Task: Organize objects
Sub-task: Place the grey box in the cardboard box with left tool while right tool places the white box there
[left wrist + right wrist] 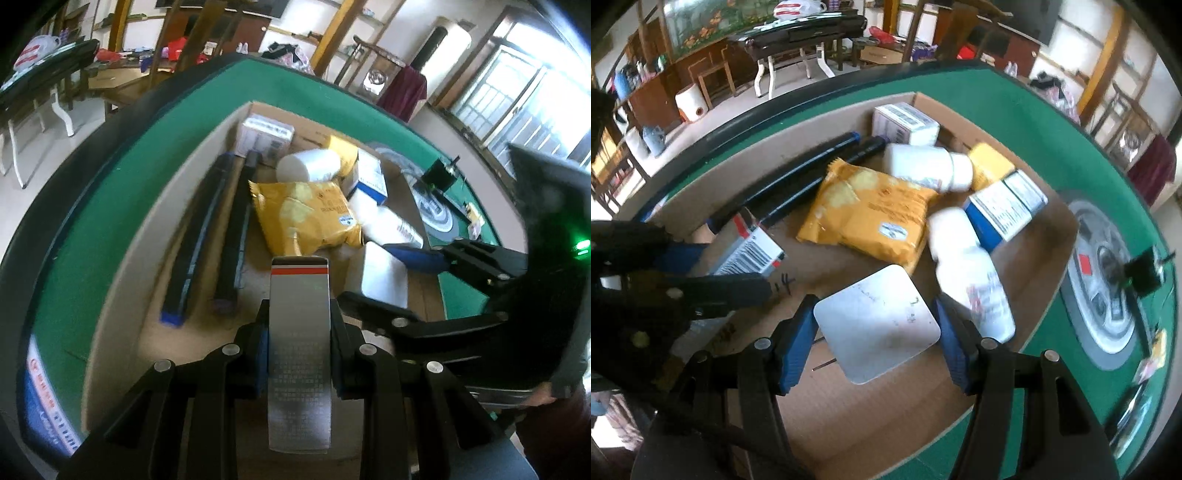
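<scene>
My left gripper (299, 325) is shut on a long silver box with a red stripe (299, 354), held above the cardboard box (155, 236); the same silver box shows in the right wrist view (750, 251). My right gripper (877, 325) is shut on a white square container (877, 325), low over the cardboard floor; it also shows in the left wrist view (384, 277). Inside lie a yellow packet (871, 218), two white bottles (931, 166) (971, 273), two black tubes (199, 236), a white carton (905, 122) and a blue-and-white carton (1004, 210).
The cardboard box sits on a green table (1015, 110) with a round printed mat (1104, 295) at the right. A small black device (1143, 273) stands on the mat. Chairs, benches and shelves fill the room behind.
</scene>
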A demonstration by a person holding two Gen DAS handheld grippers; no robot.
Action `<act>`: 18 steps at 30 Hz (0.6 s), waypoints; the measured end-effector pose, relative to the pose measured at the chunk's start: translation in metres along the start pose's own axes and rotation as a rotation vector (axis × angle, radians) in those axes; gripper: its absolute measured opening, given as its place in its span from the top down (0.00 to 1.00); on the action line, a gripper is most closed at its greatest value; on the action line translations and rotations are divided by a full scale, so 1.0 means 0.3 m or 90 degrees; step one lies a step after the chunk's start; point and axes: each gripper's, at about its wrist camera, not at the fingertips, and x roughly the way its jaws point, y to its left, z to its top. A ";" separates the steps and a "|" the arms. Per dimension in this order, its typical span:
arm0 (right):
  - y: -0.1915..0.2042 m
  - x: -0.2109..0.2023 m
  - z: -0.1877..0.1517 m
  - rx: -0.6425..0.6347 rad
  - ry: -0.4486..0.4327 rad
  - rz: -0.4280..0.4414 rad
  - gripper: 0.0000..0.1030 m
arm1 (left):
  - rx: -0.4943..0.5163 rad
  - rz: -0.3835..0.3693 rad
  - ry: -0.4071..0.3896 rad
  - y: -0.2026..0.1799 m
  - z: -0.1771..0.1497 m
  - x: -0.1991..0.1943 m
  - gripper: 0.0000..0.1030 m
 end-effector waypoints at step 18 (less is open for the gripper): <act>-0.258 -0.269 -0.121 0.213 -0.138 0.098 0.41 | -0.023 0.045 0.006 -0.029 0.038 0.011 0.32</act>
